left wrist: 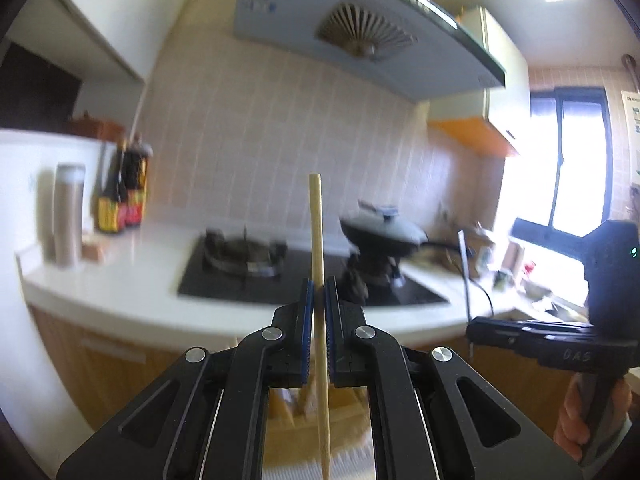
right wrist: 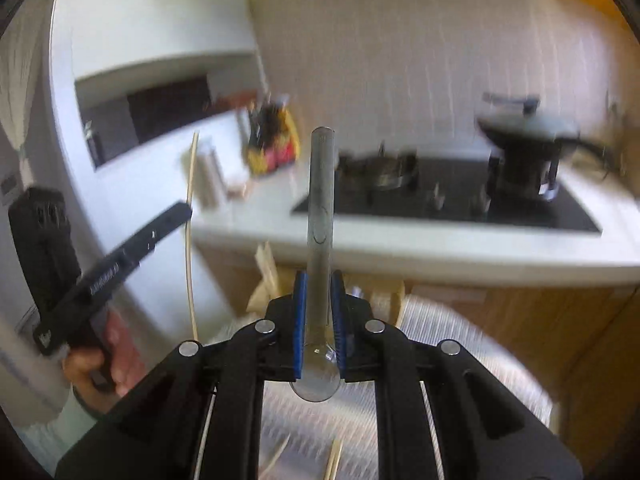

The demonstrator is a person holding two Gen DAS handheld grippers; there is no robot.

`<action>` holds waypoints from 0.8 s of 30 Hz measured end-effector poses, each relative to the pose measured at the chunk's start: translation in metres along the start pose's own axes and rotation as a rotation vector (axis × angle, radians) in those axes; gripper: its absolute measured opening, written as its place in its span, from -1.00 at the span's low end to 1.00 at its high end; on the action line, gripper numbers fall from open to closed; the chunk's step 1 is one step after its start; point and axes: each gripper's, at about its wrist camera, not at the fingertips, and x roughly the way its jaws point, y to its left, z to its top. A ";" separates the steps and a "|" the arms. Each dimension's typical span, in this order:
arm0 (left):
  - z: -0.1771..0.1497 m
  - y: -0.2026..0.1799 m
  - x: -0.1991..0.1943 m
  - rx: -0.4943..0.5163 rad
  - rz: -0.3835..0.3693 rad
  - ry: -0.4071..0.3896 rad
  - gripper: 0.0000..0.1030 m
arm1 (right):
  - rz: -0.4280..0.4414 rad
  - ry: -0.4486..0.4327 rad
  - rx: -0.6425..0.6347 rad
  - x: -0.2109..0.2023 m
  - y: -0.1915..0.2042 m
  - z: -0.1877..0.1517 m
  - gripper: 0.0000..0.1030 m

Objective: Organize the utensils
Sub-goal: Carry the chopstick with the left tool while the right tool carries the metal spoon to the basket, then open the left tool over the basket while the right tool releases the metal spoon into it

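Left tongs [left wrist: 318,292] clenched on an upright chopstick [left wrist: 319,240]; right tongs [right wrist: 319,292] clenched on a clear spoon [right wrist: 320,208], bowl nearest camera.

1. White countertop [left wrist: 120,276], blurred, above wooden cabinet fronts
2. Black gas hob [left wrist: 280,280] set into it; a lidded dark wok [left wrist: 380,232] stands on the right burner
3. At the left end: sauce bottles [left wrist: 124,200] and a steel flask [left wrist: 68,216]

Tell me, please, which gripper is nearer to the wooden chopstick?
Left. The left gripper is clamped on the chopstick; the right gripper holds a clear spoon off to its side.
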 end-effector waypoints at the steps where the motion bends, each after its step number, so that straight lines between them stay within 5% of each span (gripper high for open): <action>1: 0.001 -0.001 0.007 0.008 0.017 -0.031 -0.93 | -0.028 -0.041 -0.008 0.003 -0.003 0.007 -0.80; 11: -0.028 0.003 0.051 0.023 0.153 -0.153 -0.93 | -0.125 -0.163 -0.008 0.065 -0.040 0.012 -0.80; 24: -0.059 0.037 0.083 -0.051 0.193 -0.113 -0.93 | -0.160 -0.145 -0.032 0.120 -0.056 -0.021 -0.80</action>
